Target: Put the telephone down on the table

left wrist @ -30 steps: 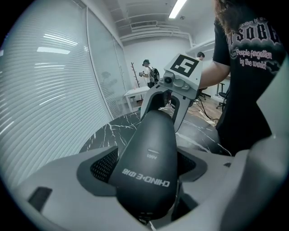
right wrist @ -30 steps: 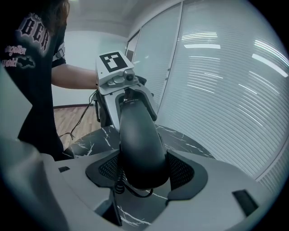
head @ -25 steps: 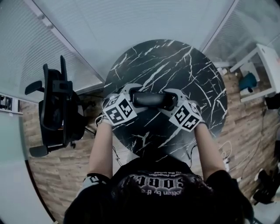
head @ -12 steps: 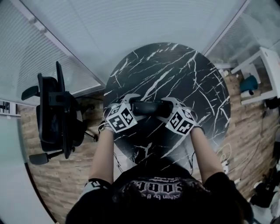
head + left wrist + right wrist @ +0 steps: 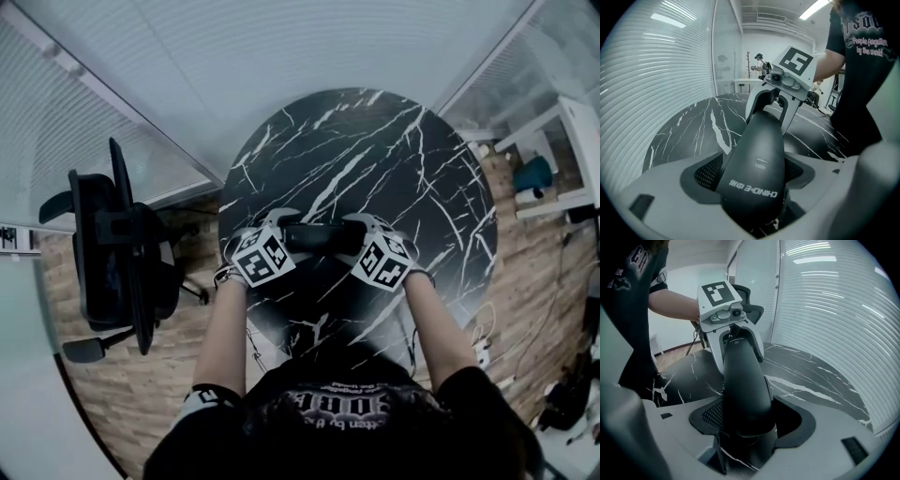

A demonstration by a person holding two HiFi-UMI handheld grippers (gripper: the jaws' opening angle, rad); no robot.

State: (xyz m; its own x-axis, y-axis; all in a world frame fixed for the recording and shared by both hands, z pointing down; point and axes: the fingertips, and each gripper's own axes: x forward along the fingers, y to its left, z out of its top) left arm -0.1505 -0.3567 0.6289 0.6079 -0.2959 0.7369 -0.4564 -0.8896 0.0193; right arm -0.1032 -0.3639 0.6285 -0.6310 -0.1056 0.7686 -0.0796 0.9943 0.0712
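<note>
A black telephone handset (image 5: 319, 236) lies crosswise over the near part of the round black marble table (image 5: 375, 141), held at both ends. My left gripper (image 5: 284, 231) is shut on its left end and my right gripper (image 5: 354, 234) on its right end. In the left gripper view the handset (image 5: 757, 154) runs from my left gripper (image 5: 754, 192) straight away to the right gripper (image 5: 785, 79). In the right gripper view the handset (image 5: 743, 380) sits in my right gripper (image 5: 750, 427), and the left gripper (image 5: 724, 310) holds its far end. It hangs close above the tabletop.
A black office chair (image 5: 112, 244) stands on the wood floor left of the table. A white shelf unit (image 5: 572, 150) with a teal object is at the right. Glass walls with blinds close the far side. Cables lie on the floor at the right.
Both grippers have moved a little nearer to me with the handset between them. Neither grip has changed.
</note>
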